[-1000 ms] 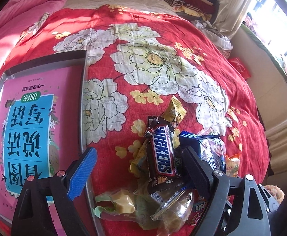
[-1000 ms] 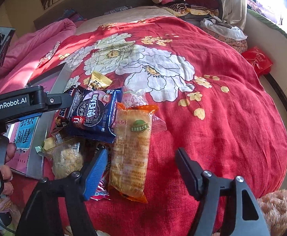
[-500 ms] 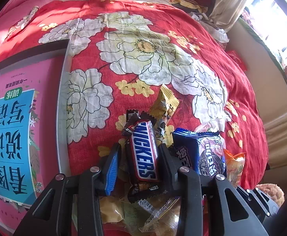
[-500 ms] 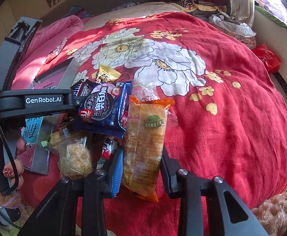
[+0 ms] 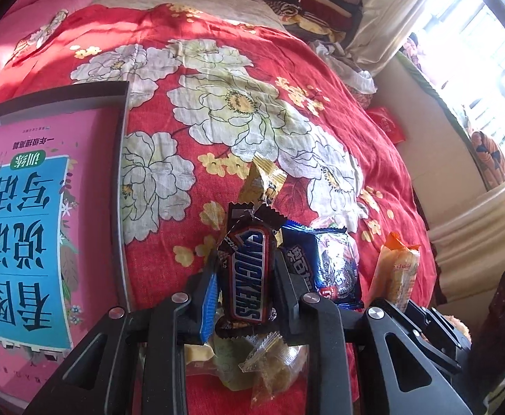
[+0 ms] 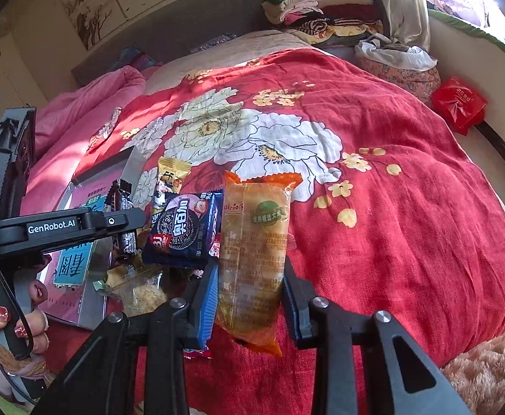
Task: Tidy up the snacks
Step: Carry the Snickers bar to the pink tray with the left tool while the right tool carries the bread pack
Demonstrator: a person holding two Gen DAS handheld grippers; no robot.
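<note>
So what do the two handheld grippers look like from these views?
Both are black plastic with silver bolts; each has one blue ribbed pad and one black. The left gripper body reads "GenRobot.AI" in white, a black cable beside it. The hand wears red nail polish. The right gripper matches.

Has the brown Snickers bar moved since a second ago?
Yes. The Snickers bar, clamped in the left gripper, has tilted up off the snack pile, its top edge nearer the gold wrapper.

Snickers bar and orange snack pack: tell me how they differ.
The Snickers bar is dark brown with bold lettering; the orange snack pack is see-through with orange ends. The bar is shorter, the pack longer. The left gripper clamps the bar; the right gripper clamps the pack. Both are sealed and gripped near their lower halves.
</note>
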